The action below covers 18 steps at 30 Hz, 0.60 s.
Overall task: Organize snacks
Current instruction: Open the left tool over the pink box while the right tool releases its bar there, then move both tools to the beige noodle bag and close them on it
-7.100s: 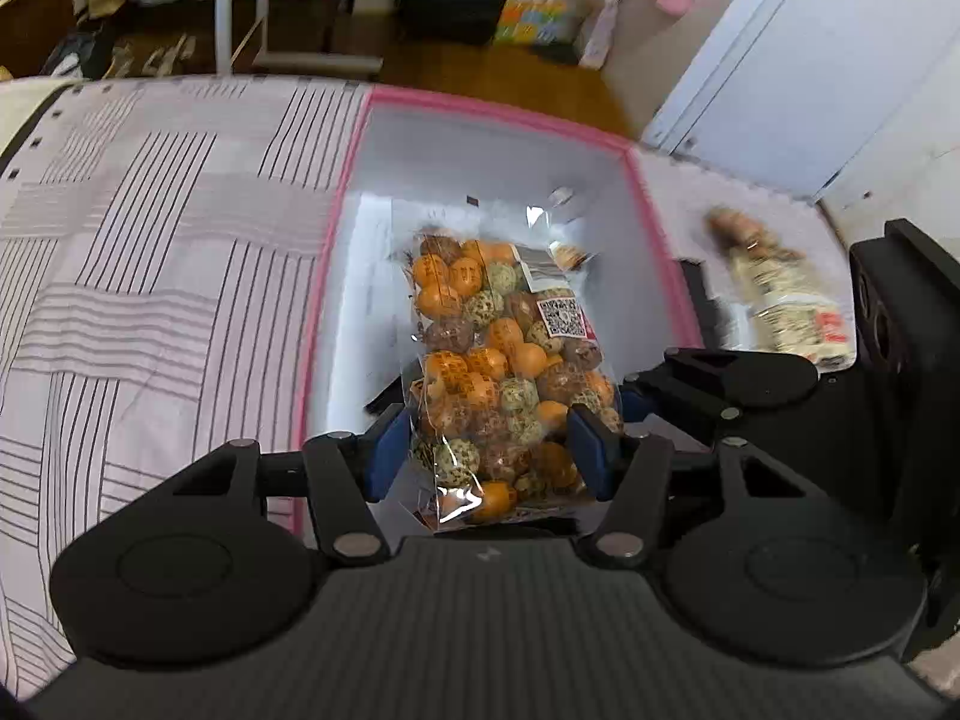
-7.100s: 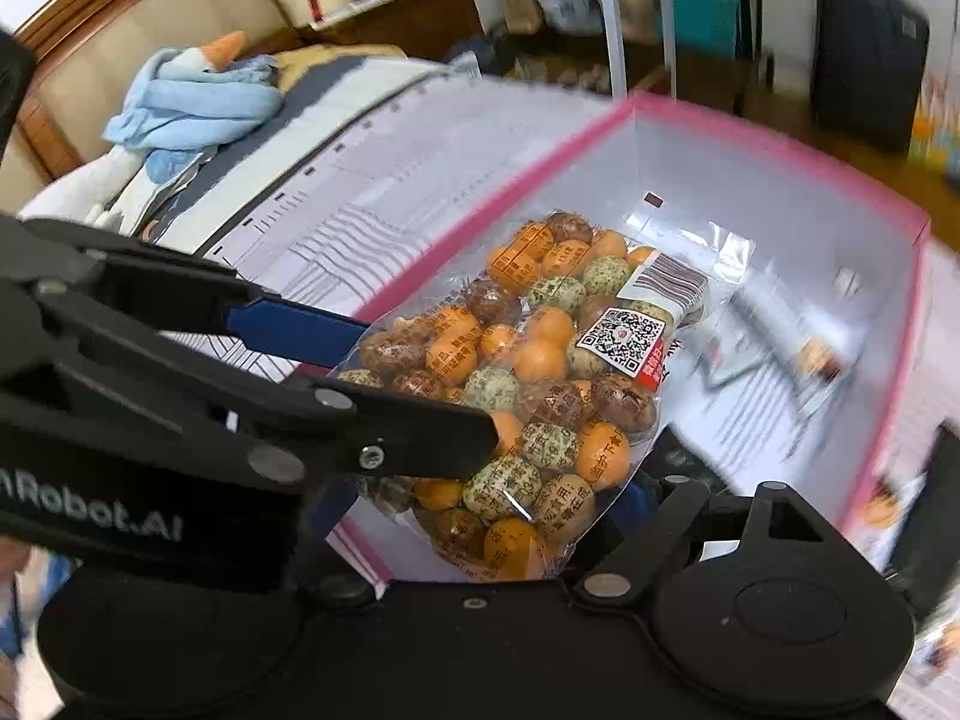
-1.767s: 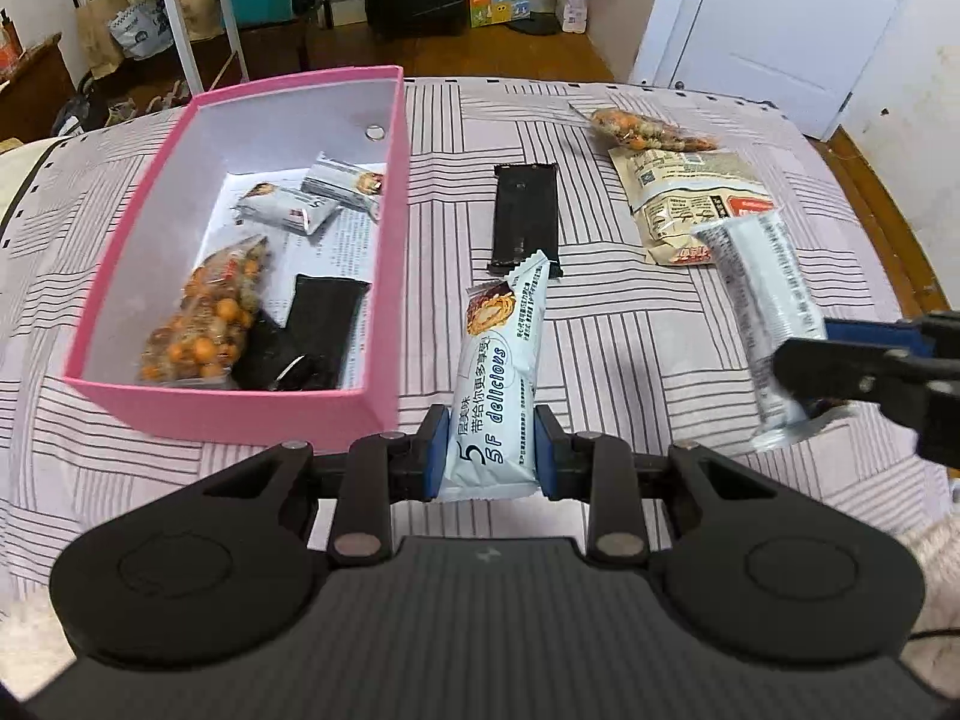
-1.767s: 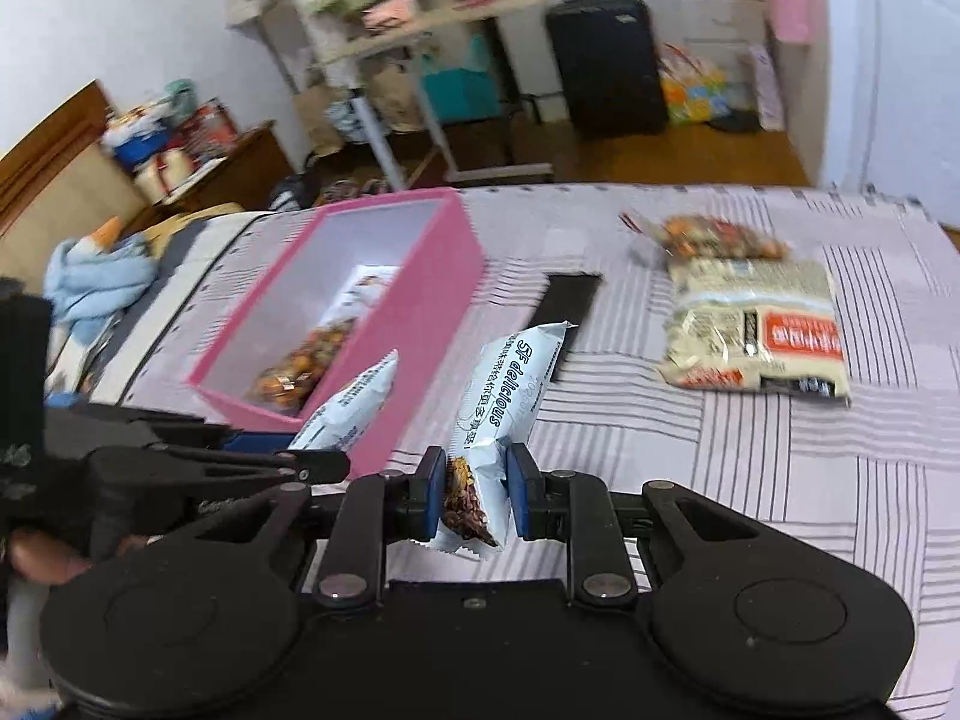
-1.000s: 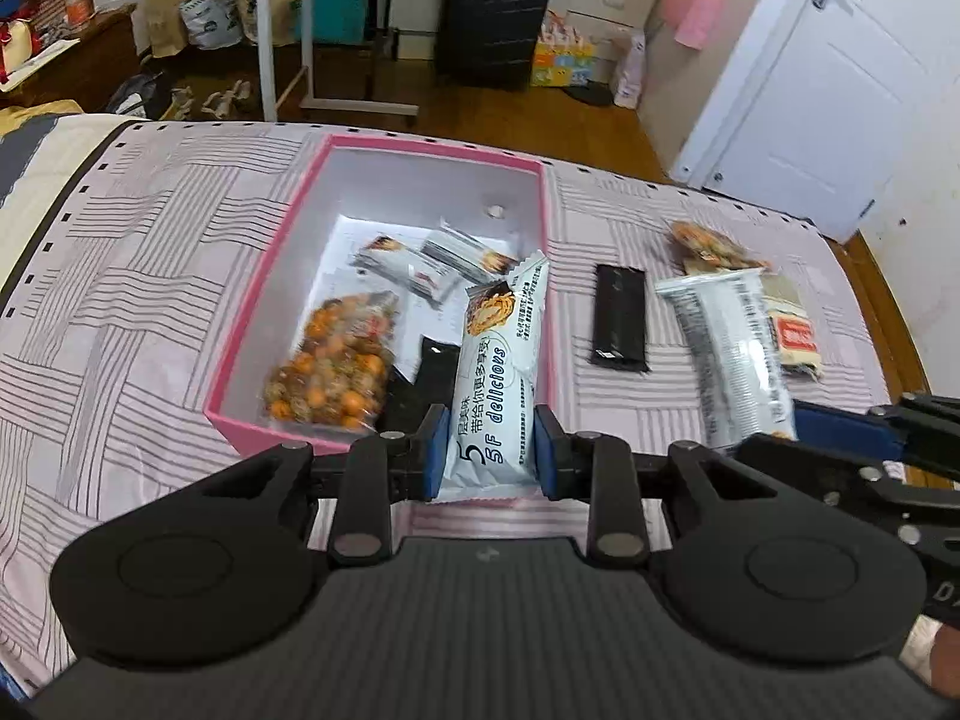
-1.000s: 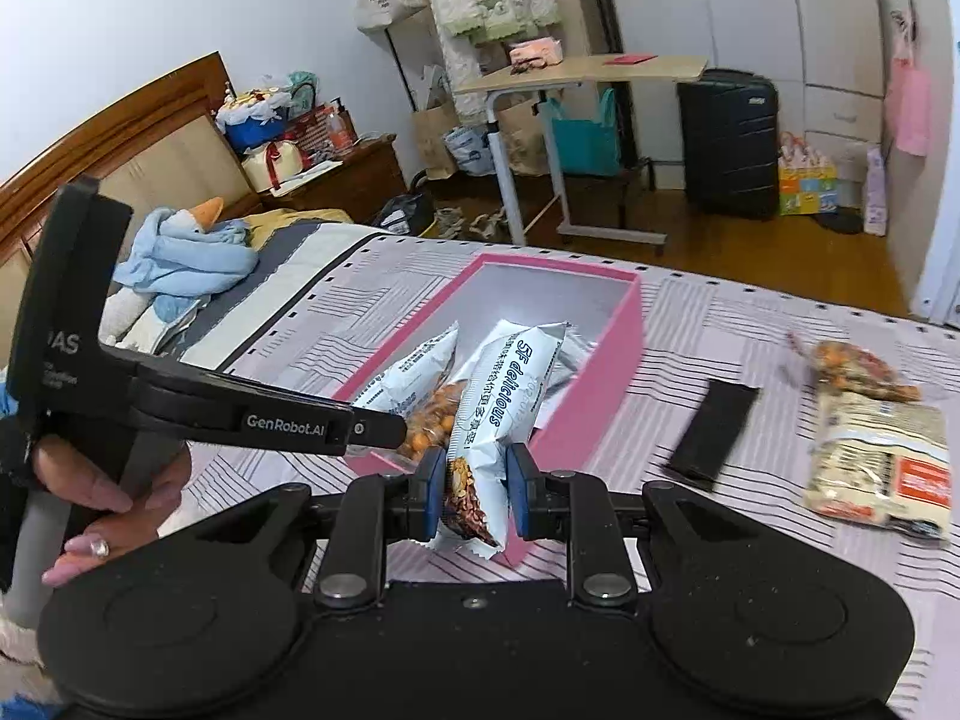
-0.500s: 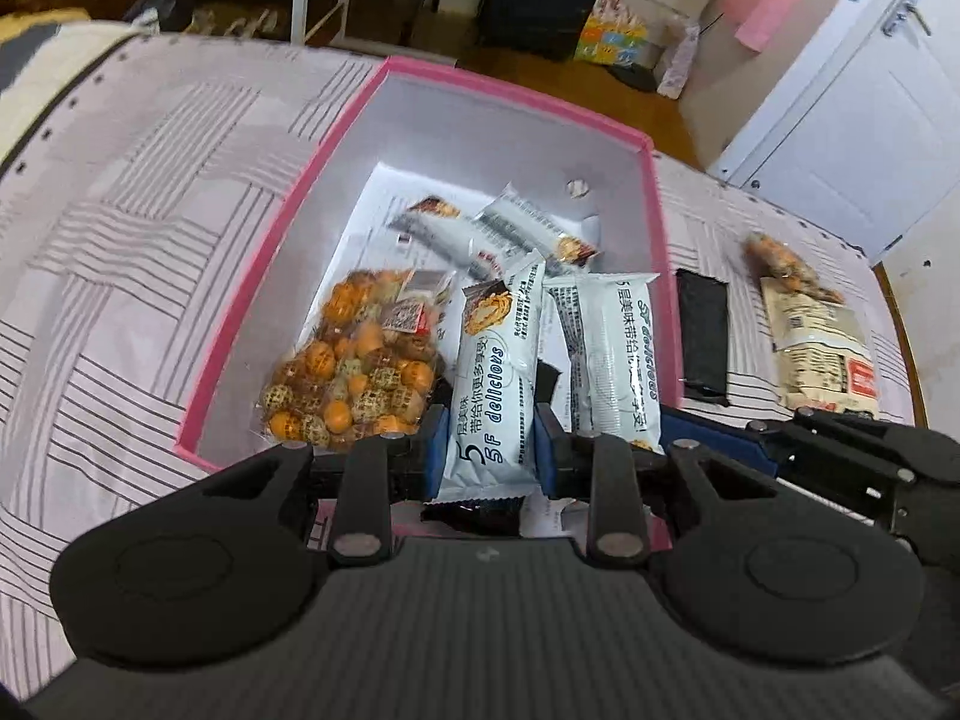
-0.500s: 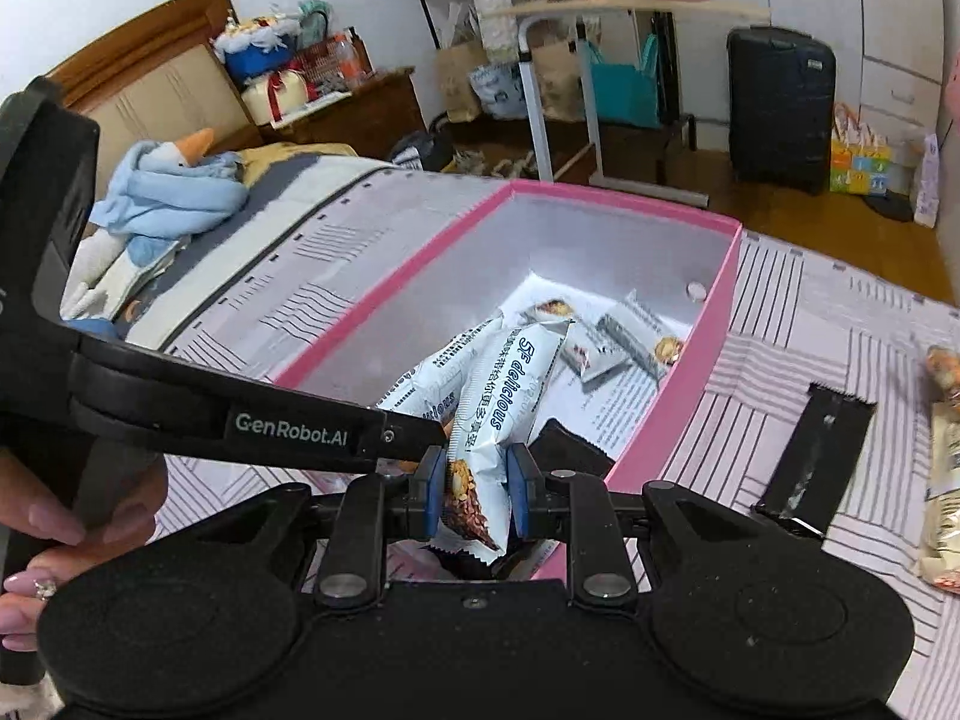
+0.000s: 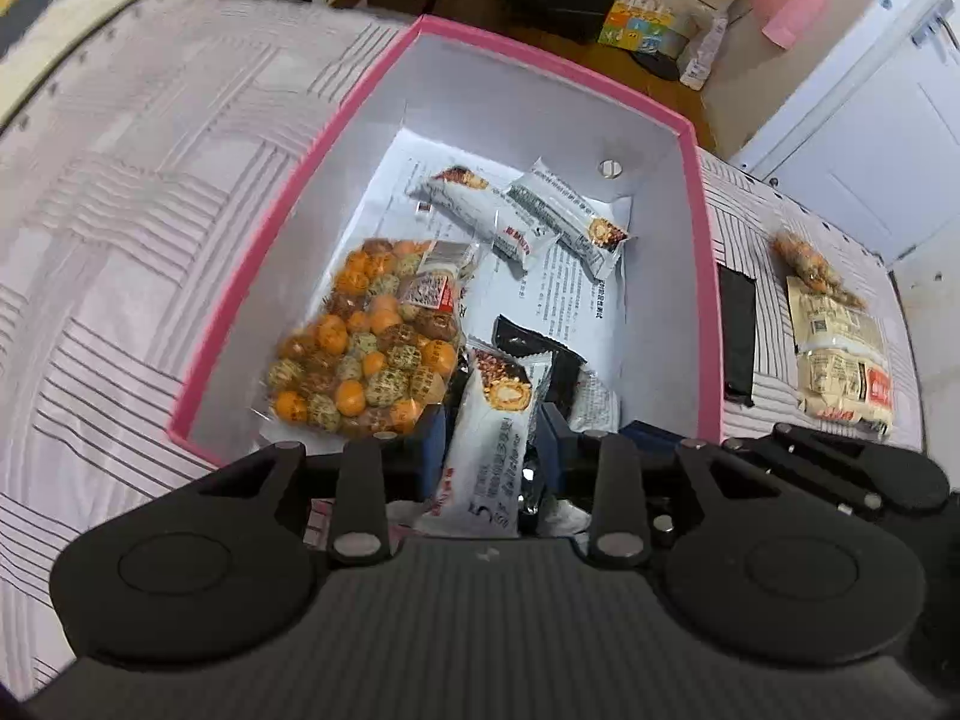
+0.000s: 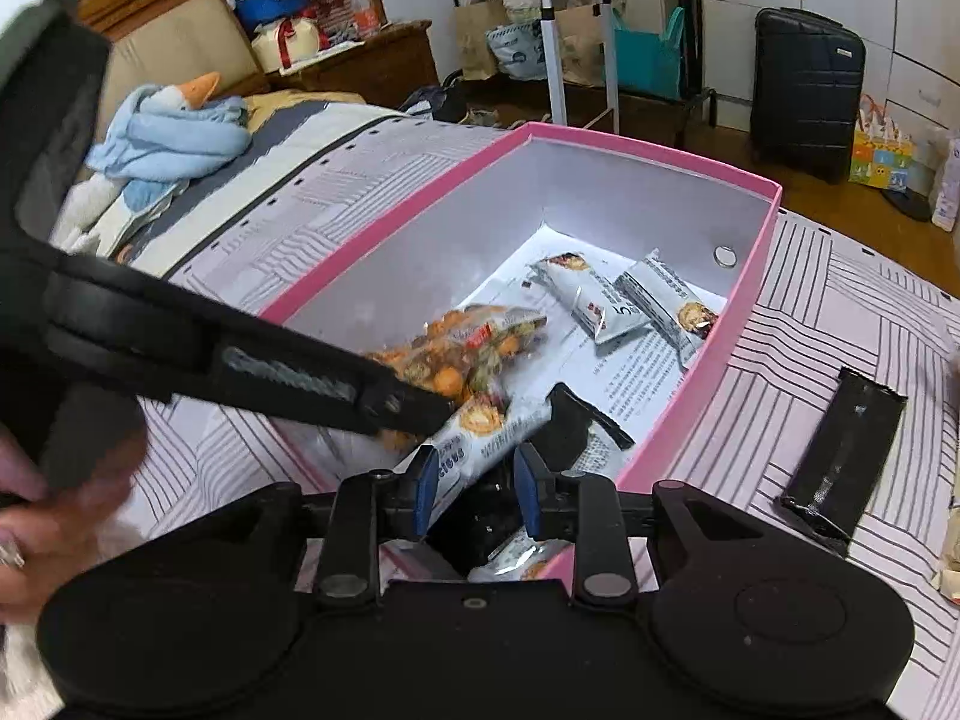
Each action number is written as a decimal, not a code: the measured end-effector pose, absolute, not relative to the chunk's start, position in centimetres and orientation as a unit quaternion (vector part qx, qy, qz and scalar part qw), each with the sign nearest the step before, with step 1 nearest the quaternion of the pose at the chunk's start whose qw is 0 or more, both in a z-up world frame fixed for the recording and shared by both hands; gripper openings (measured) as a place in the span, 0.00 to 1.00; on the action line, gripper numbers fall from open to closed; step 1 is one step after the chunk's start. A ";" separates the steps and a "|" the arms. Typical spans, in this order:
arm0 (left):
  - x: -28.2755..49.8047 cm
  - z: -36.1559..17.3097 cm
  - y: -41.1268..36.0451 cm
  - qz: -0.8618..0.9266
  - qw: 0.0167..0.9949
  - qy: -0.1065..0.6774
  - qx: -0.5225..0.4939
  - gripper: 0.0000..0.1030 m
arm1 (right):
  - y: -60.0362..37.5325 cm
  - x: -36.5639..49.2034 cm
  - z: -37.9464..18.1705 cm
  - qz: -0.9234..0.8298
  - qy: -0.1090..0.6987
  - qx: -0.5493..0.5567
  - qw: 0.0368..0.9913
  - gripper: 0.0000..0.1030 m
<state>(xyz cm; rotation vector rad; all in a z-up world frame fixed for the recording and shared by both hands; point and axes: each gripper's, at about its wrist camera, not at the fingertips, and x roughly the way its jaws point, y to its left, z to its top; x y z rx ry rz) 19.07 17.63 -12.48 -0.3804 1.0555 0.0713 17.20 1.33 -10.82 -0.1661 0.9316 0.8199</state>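
1. Pink box (image 9: 699,276) on the striped bed cover (image 9: 150,192), open, lined with printed paper.
2. Left tongs (image 9: 489,441), jaws opening; a white snack bar (image 9: 492,450) lies between them, its far end down inside the box.
3. Right tongs (image 10: 471,483), jaws opening; a second white snack bar (image 10: 480,438) lies loosely between them over the box's near corner.
4. Bag of round orange sweets (image 9: 366,354), inside the box.
5. Black packet (image 10: 843,456) and beige packet (image 9: 843,354), on the bed beside the box.

A: Far end of pink box (image 9: 690,192), clear?
B: Mostly. Two white bars (image 9: 522,216) there, bare paper liner (image 9: 564,294) beside them. Candy bag (image 9: 366,348) and black packet (image 9: 540,354) crowd the near end.
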 end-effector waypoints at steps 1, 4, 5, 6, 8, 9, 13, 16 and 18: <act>18.6 -12.0 17.3 0.032 0.853 0.494 -0.166 0.31 | 0.7 17.0 -10.3 0.388 0.428 -0.073 0.813 0.31; 17.4 -10.3 16.7 0.022 0.863 0.481 -0.150 0.32 | -1.7 16.4 -8.2 0.393 0.418 -0.068 0.816 0.32; 17.0 -9.7 16.5 0.016 0.865 0.478 -0.149 0.32 | -2.7 16.0 -7.4 0.390 0.413 -0.071 0.820 0.32; 16.7 -9.2 16.3 0.012 0.867 0.476 -0.148 0.32 | -3.6 15.7 -6.6 0.387 0.408 -0.073 0.824 0.32; 16.1 -8.0 15.7 0.007 0.871 0.472 -0.135 0.32 | -5.8 15.2 -4.8 0.377 0.400 -0.072 0.832 0.34; 15.8 -7.4 15.2 0.004 0.874 0.469 -0.126 0.32 | -6.8 15.0 -4.1 0.373 0.396 -0.069 0.836 0.35; 14.6 -5.0 13.3 -0.032 0.888 0.444 -0.116 0.33 | -10.5 13.8 -1.3 0.365 0.367 -0.093 0.851 0.43; 14.1 -3.5 11.6 -0.042 0.897 0.427 -0.104 0.33 | -12.6 13.1 -0.4 0.339 0.343 -0.133 0.866 0.44; 13.9 -2.9 10.1 -0.045 0.904 0.419 -0.080 0.33 | -14.5 13.2 0.0 0.327 0.341 -0.124 0.873 0.45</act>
